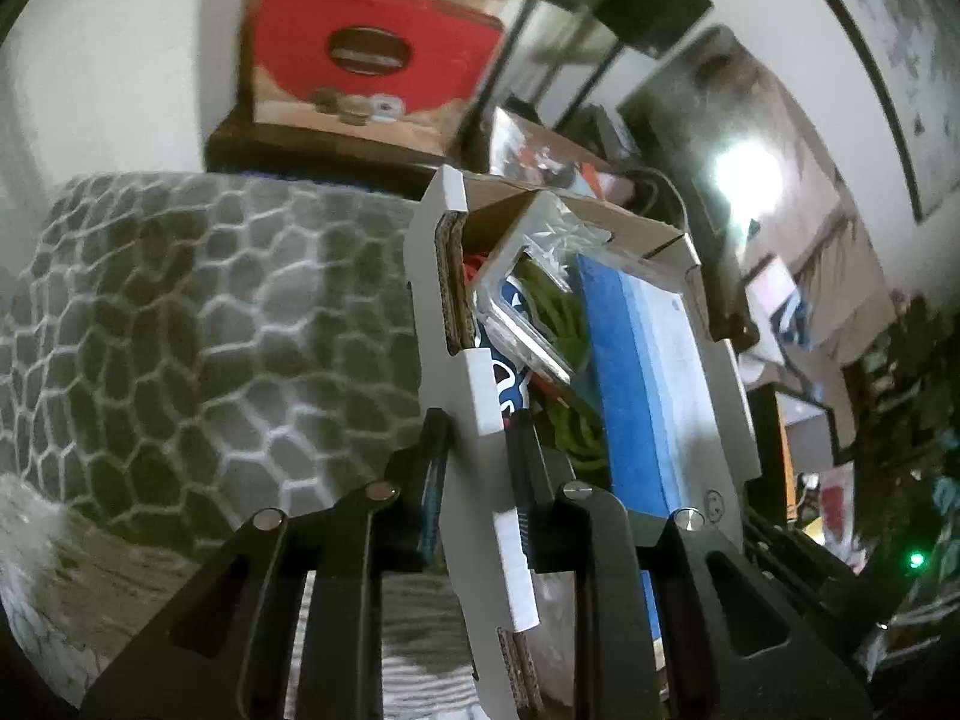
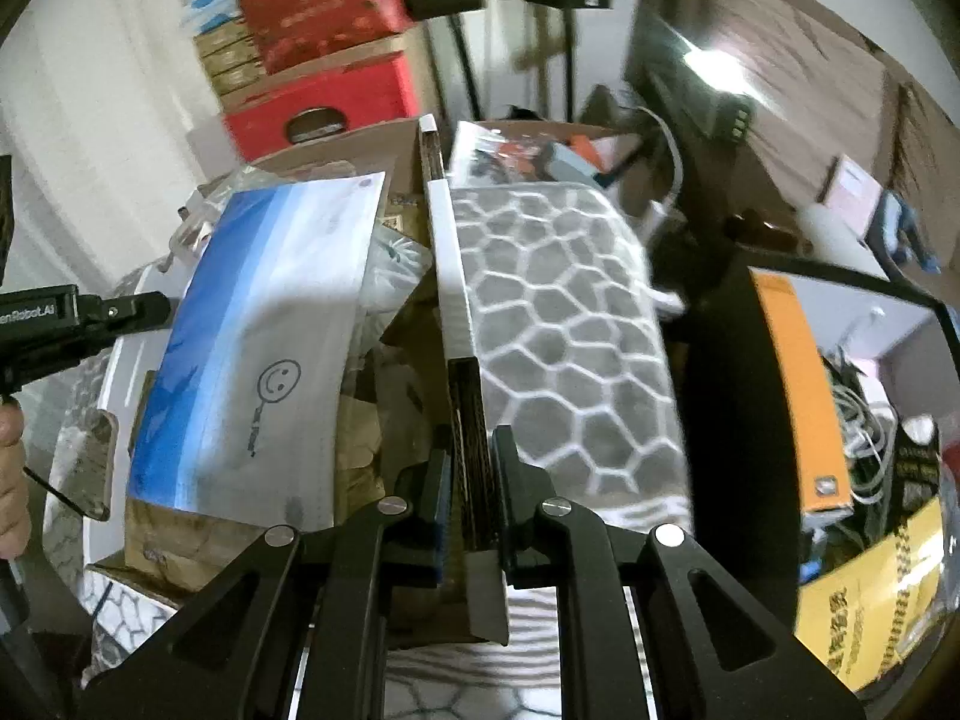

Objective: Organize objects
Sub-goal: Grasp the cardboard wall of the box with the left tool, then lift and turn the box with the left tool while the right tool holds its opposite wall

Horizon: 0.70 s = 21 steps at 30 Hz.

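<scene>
A white cardboard box (image 1: 441, 276) full of objects is held between both grippers above a grey honeycomb-patterned rug. My left gripper (image 1: 477, 450) is shut on the box's left wall. My right gripper (image 2: 471, 480) is shut on the box's right wall (image 2: 450, 276). Inside the box lie a blue and white envelope (image 1: 636, 360) with a smiley face (image 2: 279, 381), a clear plastic case (image 1: 516, 300), green cord (image 1: 570, 426) and brown paper (image 2: 360, 456). The left gripper's body (image 2: 72, 318) shows at the left edge of the right wrist view.
The rug (image 1: 180, 330) lies to the left of the box and also right of it (image 2: 570, 324). Red and brown boxes (image 1: 366, 60) are stacked at the back wall. A dark screen (image 2: 708, 78), cables and an orange and yellow box (image 2: 804, 396) crowd the right.
</scene>
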Tool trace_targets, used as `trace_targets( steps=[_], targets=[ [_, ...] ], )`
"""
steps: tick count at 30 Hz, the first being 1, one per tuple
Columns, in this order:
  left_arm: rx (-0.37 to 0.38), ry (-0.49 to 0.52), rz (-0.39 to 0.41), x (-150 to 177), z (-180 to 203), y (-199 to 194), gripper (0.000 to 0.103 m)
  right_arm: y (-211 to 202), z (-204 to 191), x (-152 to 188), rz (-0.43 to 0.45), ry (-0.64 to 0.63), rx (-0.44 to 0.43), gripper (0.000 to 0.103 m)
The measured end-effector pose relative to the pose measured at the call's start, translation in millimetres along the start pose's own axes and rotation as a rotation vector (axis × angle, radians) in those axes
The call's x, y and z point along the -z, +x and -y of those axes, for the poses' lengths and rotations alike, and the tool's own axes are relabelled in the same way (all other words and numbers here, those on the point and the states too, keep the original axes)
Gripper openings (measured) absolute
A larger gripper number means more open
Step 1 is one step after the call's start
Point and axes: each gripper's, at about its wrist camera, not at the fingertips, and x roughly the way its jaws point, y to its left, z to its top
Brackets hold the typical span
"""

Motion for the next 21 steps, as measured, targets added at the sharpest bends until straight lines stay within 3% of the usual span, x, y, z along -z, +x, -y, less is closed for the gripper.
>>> trace_targets(
  steps=[5,15,17,19,21],
  targets=[
    [-0.031,-0.081,0.043,8.9,-32.4,-14.2,0.019,11.8,-26.2,-1.5,-0.013,-0.073,-0.037,0.012],
    [-0.023,-0.187,0.016,28.0,-66.5,-3.1,0.019,29.8,-41.2,3.1,-0.038,-0.104,-0.057,0.016],
    [-0.007,-0.207,0.01,26.1,-67.8,-5.9,0.027,24.1,-39.1,1.8,-0.027,-0.083,-0.033,0.023],
    [-0.009,-0.179,0.041,23.0,-63.7,-18.0,0.045,13.7,-38.6,2.8,-0.011,-0.068,0.017,0.035],
    [-0.026,-0.123,0.08,17.7,-55.4,-33.7,0.049,-0.8,-37.5,4.3,0.019,-0.052,0.064,0.039]
  ],
)
